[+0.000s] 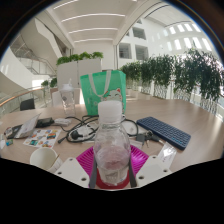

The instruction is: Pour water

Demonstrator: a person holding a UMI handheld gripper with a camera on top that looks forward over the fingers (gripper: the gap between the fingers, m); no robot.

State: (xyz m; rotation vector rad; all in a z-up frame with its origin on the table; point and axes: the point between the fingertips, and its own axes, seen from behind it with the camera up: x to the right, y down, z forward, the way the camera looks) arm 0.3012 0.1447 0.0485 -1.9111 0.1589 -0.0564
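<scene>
Between my jaws stands a clear plastic water bottle (111, 145) with a white cap, upright, its body filling the space between the two fingers (72, 172). Both pink pads (86, 160) lie against its sides, so I am clamped on the bottle and holding it just above the pale wooden surface (190, 120).

Looking forward along my fingers, a white cup (44, 157) sits to the left of the bottle, close beside my left finger, with its mouth open upward. Beyond the bottle a tangle of dark cables (82, 130) runs across the surface, and a dark keyboard (164, 132) lies off to the right, angled away. Farther left there is a scatter of small items (28, 128) that I cannot make out clearly. Behind the bottle stands a green bag (103, 88), upright, and left of it a clear glass vessel (67, 95) in front of a white planter (78, 68) with green leaves on top. A row of tall leafy plants (175, 72) lines the far right side, and the ceiling above carries long strips of light (95, 18).
</scene>
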